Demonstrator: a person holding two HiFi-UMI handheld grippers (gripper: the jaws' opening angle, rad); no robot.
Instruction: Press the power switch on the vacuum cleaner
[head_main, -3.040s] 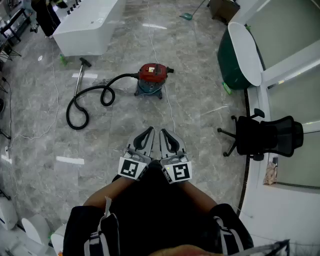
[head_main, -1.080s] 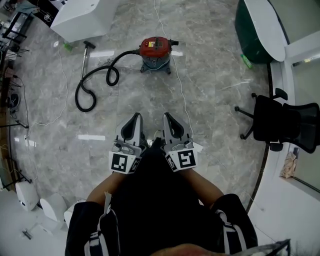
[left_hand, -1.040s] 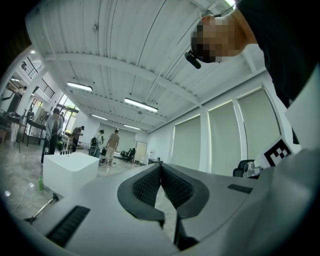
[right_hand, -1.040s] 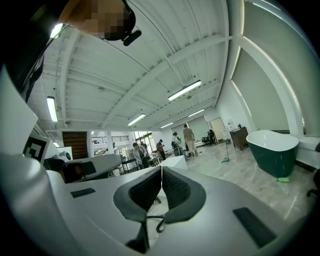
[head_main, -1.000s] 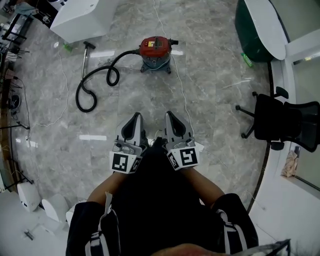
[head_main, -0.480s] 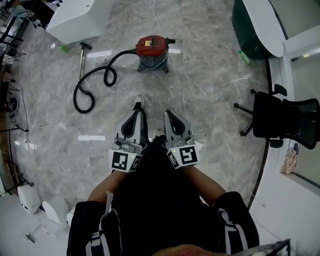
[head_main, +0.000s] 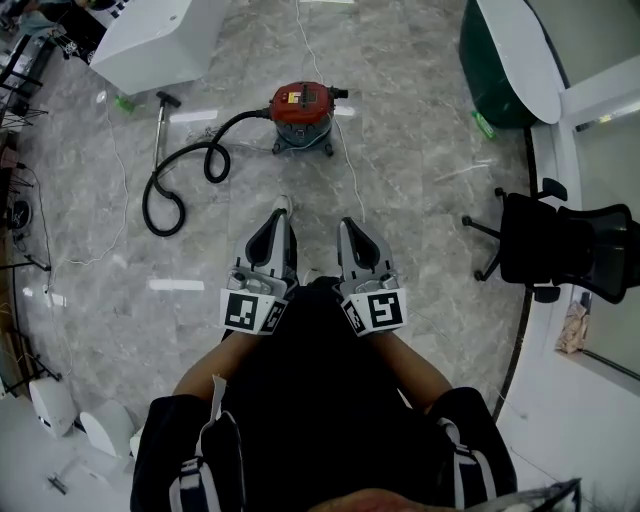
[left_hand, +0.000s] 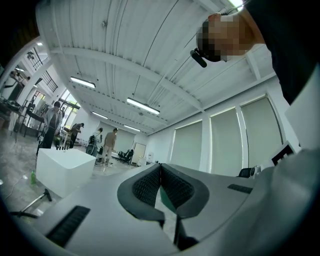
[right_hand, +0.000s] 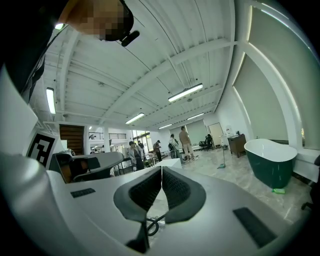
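Since a second ago a white shoe tip (head_main: 285, 204) has come into sight just past the nose of the left gripper (head_main: 278, 228), and the two grippers have drawn slightly further apart in the head view. We hold the left gripper and the right gripper (head_main: 350, 233) side by side, low in front of our dark clothing and pointing forward over the grey marble floor (head_main: 420, 180). Both are clenched on nothing: in the left gripper view the ribbed pads of the left gripper (left_hand: 160, 172) meet along one line, and the right gripper (right_hand: 161, 175) shows the same in its own view. The vacuum cleaner (head_main: 301, 113), a red-topped canister on a dark base, stands on the floor well ahead of both grippers and apart from them; its power switch is too small for us to pick out. A black hose (head_main: 180, 185) runs from the canister to our left, curls into loops and ends at a metal wand (head_main: 160, 130) lying on the floor. A thin white cord (head_main: 345, 170) trails past the canister towards us. To the right stand a dark green bathtub (head_main: 505, 60) and a black office chair (head_main: 560, 250); a white counter (head_main: 160, 40) sits far left
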